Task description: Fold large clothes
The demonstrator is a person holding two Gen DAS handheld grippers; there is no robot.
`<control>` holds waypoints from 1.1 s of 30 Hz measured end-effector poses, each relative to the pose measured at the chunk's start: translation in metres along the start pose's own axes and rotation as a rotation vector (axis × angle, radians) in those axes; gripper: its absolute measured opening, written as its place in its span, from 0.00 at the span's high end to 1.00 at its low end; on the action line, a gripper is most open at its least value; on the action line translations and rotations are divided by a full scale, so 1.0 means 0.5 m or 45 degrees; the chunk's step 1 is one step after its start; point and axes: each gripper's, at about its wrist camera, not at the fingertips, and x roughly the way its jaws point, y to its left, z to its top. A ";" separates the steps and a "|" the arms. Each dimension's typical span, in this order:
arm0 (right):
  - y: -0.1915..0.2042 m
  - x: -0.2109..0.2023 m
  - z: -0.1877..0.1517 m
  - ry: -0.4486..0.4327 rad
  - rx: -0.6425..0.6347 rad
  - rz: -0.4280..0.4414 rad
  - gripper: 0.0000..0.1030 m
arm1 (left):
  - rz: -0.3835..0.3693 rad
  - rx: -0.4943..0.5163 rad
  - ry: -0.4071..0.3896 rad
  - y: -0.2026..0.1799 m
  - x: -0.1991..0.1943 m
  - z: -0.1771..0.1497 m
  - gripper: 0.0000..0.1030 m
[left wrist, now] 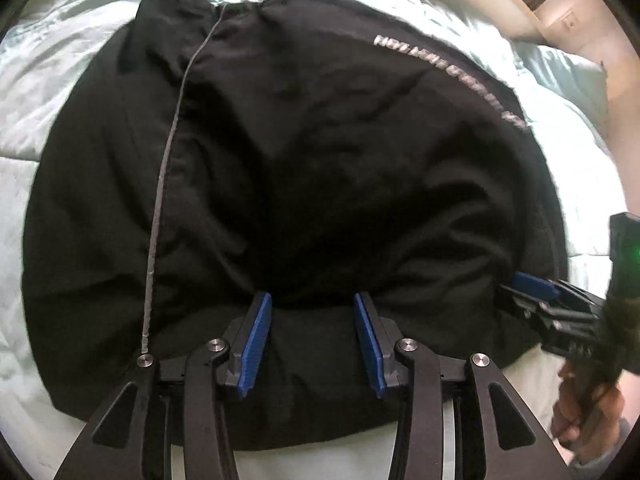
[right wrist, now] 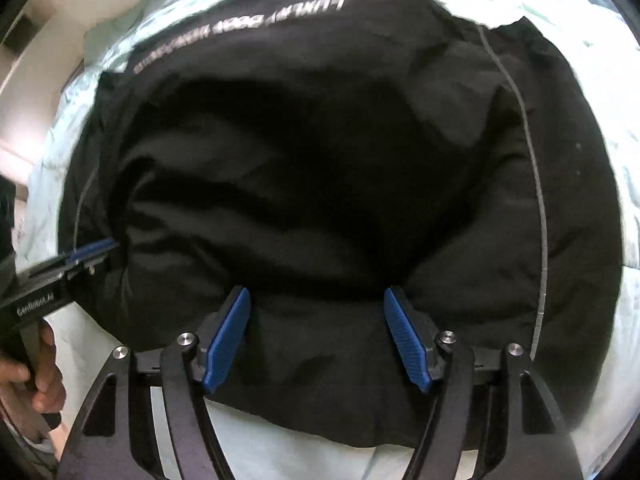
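A bulky black padded jacket (left wrist: 304,168) with a grey zip line and silver lettering is lying across a pale satin-covered bed (left wrist: 60,92), already doubled into a thick bundle. The left gripper (left wrist: 313,312) and the right gripper (right wrist: 316,308) are both standing wide apart, their blue ribbed pads straddling the jacket's puffy near edge without pinching it. This looks like the start of another fold; next, both grippers would probably need to close on that edge together and lift evenly.
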 end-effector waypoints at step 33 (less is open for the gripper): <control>-0.310 -0.193 0.021 -0.248 0.376 -0.061 0.19 | -0.148 -0.383 -0.215 0.270 -0.182 0.099 0.30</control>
